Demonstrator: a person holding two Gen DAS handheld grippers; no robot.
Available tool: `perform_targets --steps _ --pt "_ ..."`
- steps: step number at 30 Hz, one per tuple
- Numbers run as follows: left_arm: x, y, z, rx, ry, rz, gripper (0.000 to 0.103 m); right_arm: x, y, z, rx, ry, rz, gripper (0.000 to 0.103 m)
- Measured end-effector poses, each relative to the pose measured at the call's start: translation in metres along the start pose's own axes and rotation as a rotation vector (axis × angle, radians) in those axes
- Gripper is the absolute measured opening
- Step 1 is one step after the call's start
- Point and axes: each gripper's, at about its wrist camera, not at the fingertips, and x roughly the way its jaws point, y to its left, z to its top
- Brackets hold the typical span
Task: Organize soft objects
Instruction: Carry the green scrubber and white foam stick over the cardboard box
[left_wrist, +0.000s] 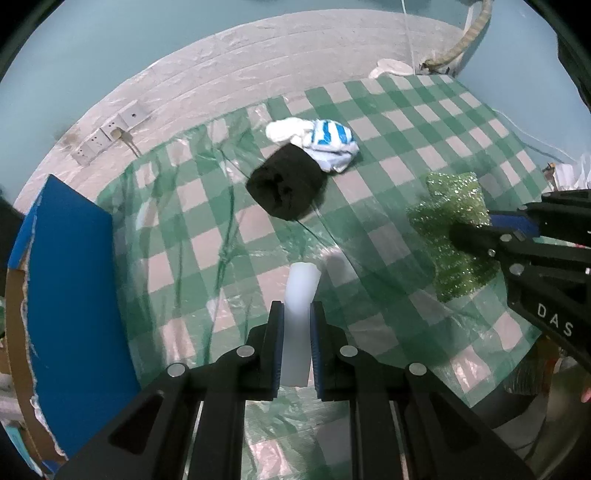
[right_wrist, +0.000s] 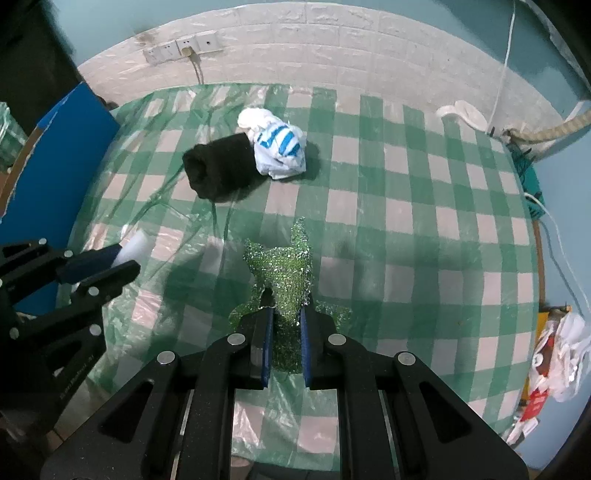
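My left gripper (left_wrist: 297, 312) is shut on a white foam block (left_wrist: 300, 295) and holds it above the green checked tablecloth (left_wrist: 388, 122). It also shows in the right wrist view (right_wrist: 110, 264) with the white block (right_wrist: 131, 251). My right gripper (right_wrist: 286, 301) is shut on a glittery green scrub cloth (right_wrist: 284, 258); in the left wrist view the gripper (left_wrist: 476, 230) pinches the cloth (left_wrist: 448, 225). A black rolled fabric (left_wrist: 286, 184) (right_wrist: 218, 170) lies touching a white and blue bundled cloth (left_wrist: 321, 142) (right_wrist: 277, 147) at the far middle.
A blue board (left_wrist: 70, 295) (right_wrist: 55, 147) stands at the table's left edge. Wall sockets (right_wrist: 181, 50) and a cord sit behind. A rope (right_wrist: 546, 129) and cables hang at the far right; bags (right_wrist: 557, 354) lie off the right edge.
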Motion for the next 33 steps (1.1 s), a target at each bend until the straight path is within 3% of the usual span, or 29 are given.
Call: perform_targets --steps 11,33 --pt "-0.027 0.011 0.006 0.003 -0.059 0.078 0.013 -0.032 0.015 0.007 -0.046 -0.063 -0.006 0.011" --pt "-0.079 0.048 -0.001 -0.065 -0.136 0.124 0.013 -0.080 0.051 0.019 -0.115 -0.163 0.034 0.011"
